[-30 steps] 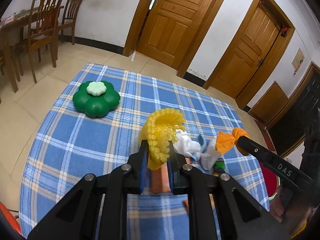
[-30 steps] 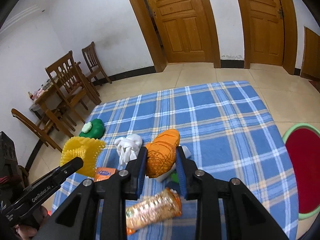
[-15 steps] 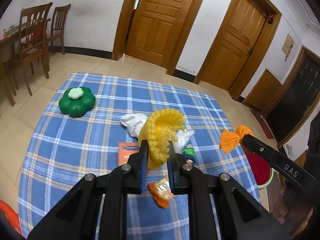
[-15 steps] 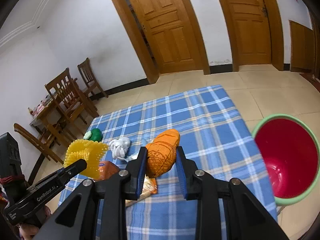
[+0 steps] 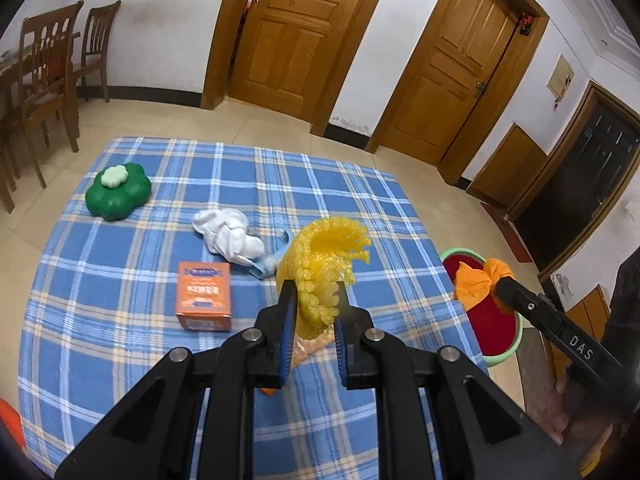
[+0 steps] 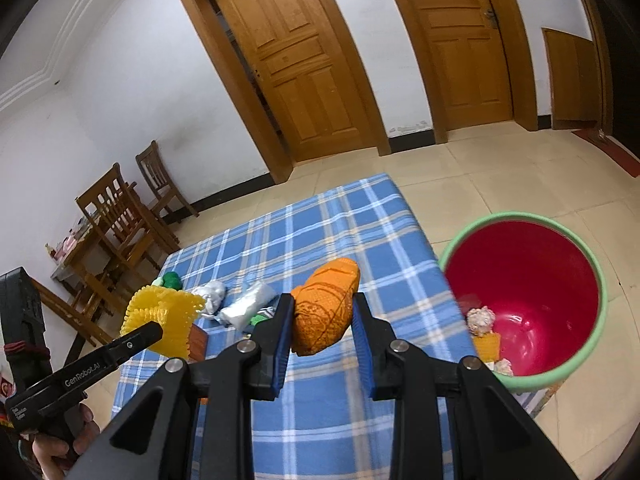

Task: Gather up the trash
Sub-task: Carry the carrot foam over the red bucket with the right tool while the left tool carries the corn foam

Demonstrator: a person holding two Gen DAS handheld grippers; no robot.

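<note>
A yellow foam net [image 5: 320, 276] is clamped in the left gripper [image 5: 313, 300]. An orange foam net [image 6: 324, 312] is pinched by the right gripper [image 6: 320, 316], beside the red bin [image 6: 560, 376].

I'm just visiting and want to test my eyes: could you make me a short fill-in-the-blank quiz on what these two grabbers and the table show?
1. The left gripper is shut on a spiky ____ mesh.
2. The right gripper holds an ____ net.
3. The bin is ____ inside, with a green rim.
4. The box lies on a blue ____ cloth.

Missing words: yellow; orange; red; checked
</note>
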